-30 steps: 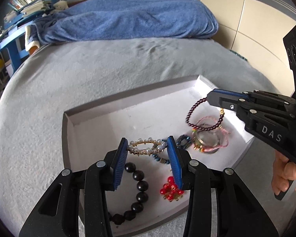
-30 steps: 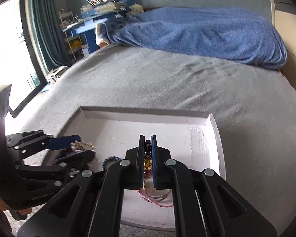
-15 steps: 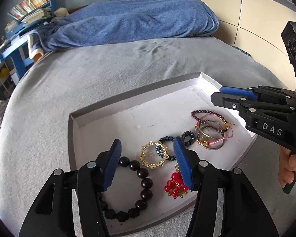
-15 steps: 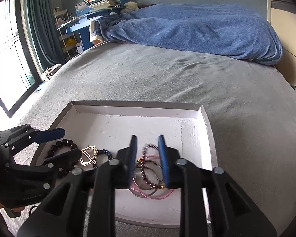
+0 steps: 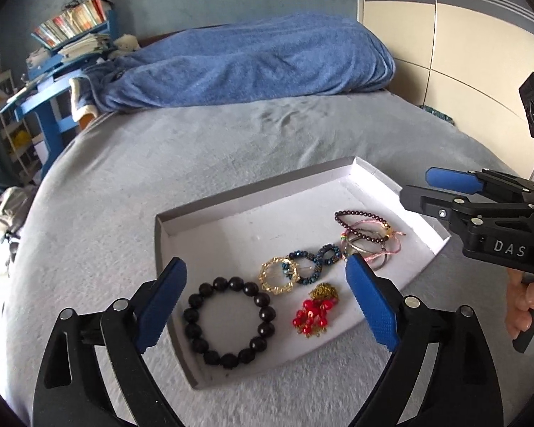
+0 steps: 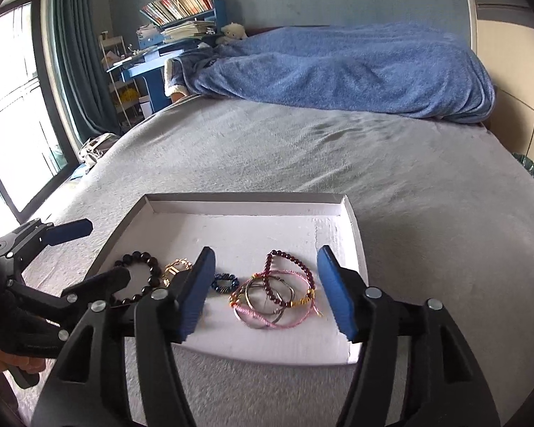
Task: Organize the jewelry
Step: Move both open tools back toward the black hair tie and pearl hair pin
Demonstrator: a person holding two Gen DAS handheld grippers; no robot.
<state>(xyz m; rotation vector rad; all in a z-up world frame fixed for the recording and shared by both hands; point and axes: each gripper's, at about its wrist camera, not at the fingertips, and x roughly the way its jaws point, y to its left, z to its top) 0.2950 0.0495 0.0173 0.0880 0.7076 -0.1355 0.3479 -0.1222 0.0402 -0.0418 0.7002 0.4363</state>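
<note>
A shallow white tray [image 5: 231, 227] [image 6: 231, 220] lies on the grey bed. In it lie a black bead bracelet [image 5: 229, 322] [image 6: 139, 277], a gold pearl ring bracelet [image 5: 279, 274], a blue bead bracelet [image 5: 311, 261] [image 6: 225, 281], a red bead piece [image 5: 313, 315], and a dark purple bead bracelet [image 5: 363, 226] [image 6: 290, 277] over pink cord and wire bangles [image 6: 267, 306]. My left gripper [image 5: 267, 300] is open and empty, above the tray's near edge. My right gripper [image 6: 267, 291] is open and empty, over the bangle pile; it also shows in the left wrist view [image 5: 445, 192].
A blue blanket [image 5: 252, 64] [image 6: 345, 71] lies heaped at the far end of the bed. A blue desk with books [image 6: 174, 17] stands beyond it at the left. A cream wardrobe [image 5: 445, 35] stands to the right. Grey bedding [image 6: 302, 149] surrounds the tray.
Both grippers opened and drew back up from the tray. The left let go of the gold pearl bracelet; the right let go of the purple bead bracelet. Both pieces now lie in the tray.
</note>
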